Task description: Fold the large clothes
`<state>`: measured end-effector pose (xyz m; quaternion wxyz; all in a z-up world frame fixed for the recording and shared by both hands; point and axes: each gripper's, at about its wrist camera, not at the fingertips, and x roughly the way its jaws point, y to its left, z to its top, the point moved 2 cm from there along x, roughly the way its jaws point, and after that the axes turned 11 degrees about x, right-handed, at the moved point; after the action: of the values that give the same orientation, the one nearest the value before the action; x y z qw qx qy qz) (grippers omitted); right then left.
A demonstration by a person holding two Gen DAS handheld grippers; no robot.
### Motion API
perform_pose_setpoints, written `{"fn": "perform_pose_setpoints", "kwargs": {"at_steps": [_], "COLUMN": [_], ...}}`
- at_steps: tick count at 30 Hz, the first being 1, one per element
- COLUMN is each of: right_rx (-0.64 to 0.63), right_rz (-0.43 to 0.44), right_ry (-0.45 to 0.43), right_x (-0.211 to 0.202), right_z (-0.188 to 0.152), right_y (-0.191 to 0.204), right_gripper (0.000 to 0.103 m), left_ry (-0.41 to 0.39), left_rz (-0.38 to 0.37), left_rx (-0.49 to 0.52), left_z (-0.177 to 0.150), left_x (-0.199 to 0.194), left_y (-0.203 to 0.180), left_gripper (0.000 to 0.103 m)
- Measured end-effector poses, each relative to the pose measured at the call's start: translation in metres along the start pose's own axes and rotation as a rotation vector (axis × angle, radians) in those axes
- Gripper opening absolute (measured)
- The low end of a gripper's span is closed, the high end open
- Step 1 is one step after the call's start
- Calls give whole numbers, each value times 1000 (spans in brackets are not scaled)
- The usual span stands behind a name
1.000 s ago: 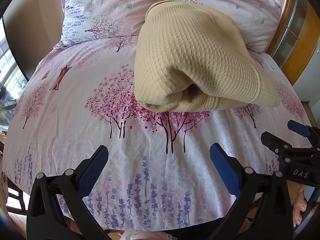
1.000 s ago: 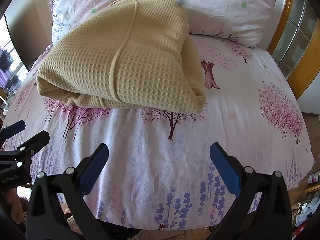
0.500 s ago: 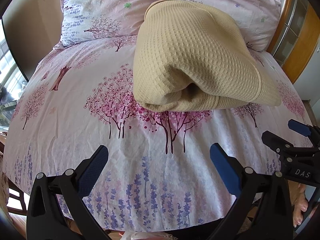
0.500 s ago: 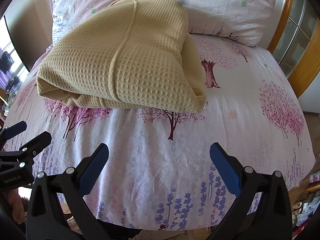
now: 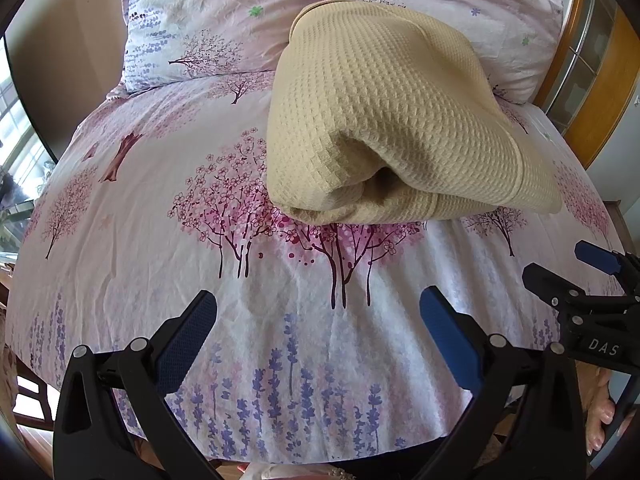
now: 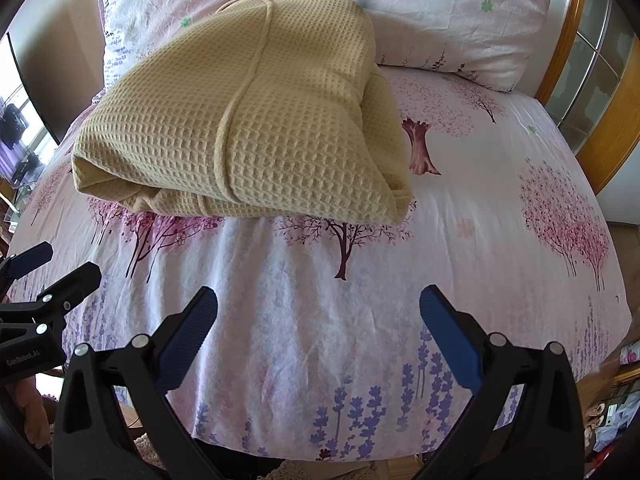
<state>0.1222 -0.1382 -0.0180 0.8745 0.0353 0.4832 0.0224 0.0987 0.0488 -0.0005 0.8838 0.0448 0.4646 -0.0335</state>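
My left gripper (image 5: 318,338) has its jaws spread wide and empty, low in the left wrist view, with only the flowered bed sheet (image 5: 132,240) between the blue pads (image 5: 188,340). My right gripper (image 6: 318,338) is the same: jaws wide apart, holding nothing, above the sheet near the foot of the bed. Each tool shows in the other's view, the right one at the right edge of the left view, the left one at the left edge of the right view, so they sit side by side and apart.

Beyond the jaws, in the upper middle of both views, lies the folded yellow waffle-weave garment (image 5: 384,120), a thick bundle resting on the sheet, its far end against the two pillows (image 6: 420,16). Its open folded edge faces me. Nothing lies between the jaws and it. A wooden frame with glass panes (image 6: 592,92) stands at the upper right.

Against half a second ago, almost nothing differs; the garment lies as it did, and both grippers are barely shifted.

Fingers of a hand (image 5: 600,412) show at the lower right of the left view, below the right tool.
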Motion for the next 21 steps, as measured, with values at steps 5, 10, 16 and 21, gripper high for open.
{"fn": "perform_pose_setpoints", "kwargs": {"at_steps": [5,10,16,21], "right_rx": [1,0,1,0], "right_rz": [0,2,4,5], "right_ry": [-1,-1,0,-1], "right_x": [-1,-1,-1,-1], "right_z": [-2,-2,-2,-2], "right_y": [2,3,4,5], "right_gripper": [101,101,101,101], "left_ry": [-1,-1,-2,-2], "left_rz": [-6,-5,-5,9], "left_rx": [-1,-2,-5,-9], "left_z": [-1,-1,-1,-1], "left_x": [0,0,0,0], "left_y": [-1,-2,-1,1], "left_gripper": [102,102,102,102]}}
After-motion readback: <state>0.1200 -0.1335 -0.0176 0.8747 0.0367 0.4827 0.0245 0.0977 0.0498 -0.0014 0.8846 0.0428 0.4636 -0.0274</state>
